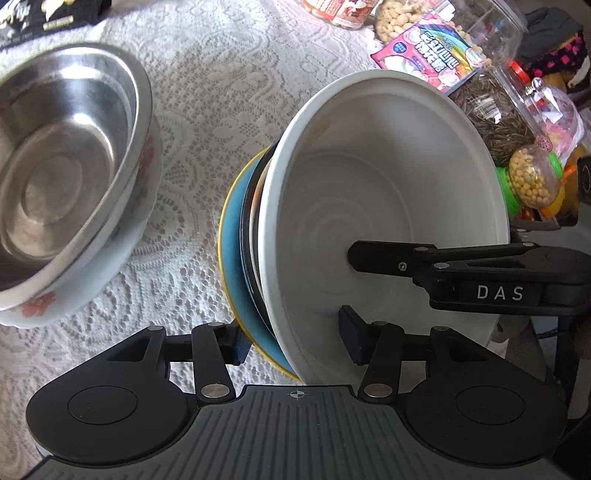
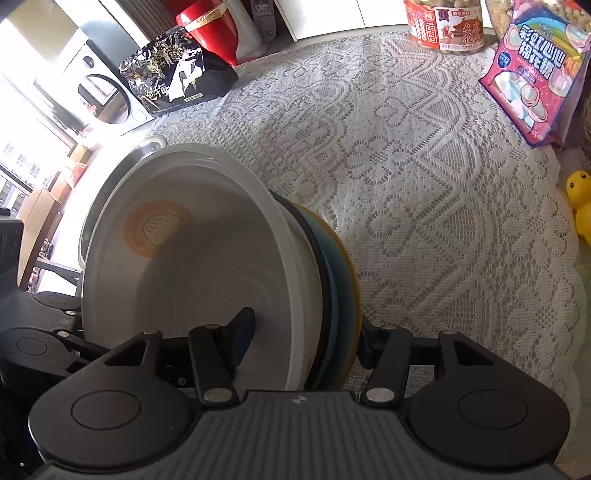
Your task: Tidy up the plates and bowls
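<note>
Left wrist view: both hand-held grippers (image 1: 291,341) (image 2: 306,341) clamped on tilted plate stack (image 1: 369,206).

White lace tablecloth (image 2: 424,192) covers the table, bright daylight on it. Far left of the right gripper: blown-out windows (image 2: 22,122) and a white appliance w/ round door (image 2: 107,99). Ahead: black snack bag (image 2: 177,79), red tin (image 2: 210,29), peanut jar (image 2: 443,26). Ahead-right: pink marshmallow bag (image 2: 535,77); yellow duck toy (image 2: 580,192) off the table edge.
</note>
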Tool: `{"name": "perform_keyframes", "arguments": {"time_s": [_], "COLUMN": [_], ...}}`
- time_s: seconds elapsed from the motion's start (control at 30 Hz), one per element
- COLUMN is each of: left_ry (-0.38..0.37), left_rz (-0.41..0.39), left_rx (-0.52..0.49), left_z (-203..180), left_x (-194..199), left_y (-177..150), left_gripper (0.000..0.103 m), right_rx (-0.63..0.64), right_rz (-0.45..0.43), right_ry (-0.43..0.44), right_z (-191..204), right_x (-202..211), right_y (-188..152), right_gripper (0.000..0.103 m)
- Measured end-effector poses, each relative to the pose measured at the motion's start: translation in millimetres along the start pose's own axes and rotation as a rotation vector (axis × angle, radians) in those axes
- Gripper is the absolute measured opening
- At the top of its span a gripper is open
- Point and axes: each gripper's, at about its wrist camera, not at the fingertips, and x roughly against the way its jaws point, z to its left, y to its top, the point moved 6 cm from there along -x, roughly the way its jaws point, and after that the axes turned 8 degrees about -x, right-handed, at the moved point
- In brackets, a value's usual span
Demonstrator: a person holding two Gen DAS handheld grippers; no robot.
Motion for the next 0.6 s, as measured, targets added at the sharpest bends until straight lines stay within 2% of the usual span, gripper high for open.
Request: {"name": "perform_keyframes", "arguments": {"time_s": [0.1,0.23,0.33,0.6], "left_ry": [0.09,0.173,0.18,0.163], "left_rz": [-0.056,-0.126,-0.132,-0.124], "left_rx": [-0.067,-0.098,-0.103,-0.117], "left_z": [-3,1,1,-3], "left_x": [12,19,19,14], "left_y": [2,11,14,13], "left_gripper": [0.047,0.046,0.046,0.046], "right_rx": [0.0,0.036,0.036,0.014], "right_rz": [-0.004,-0.066,-0.081,-0.053], "right_ry": [0.003,-0.034,-0.039,-0.042], "right_z": [-1,2,3,-2], "right_x": [1,9,11,3], "right_y": [2,9,15,15], "right_gripper": [0.056,0.056,0.056,0.056]}}
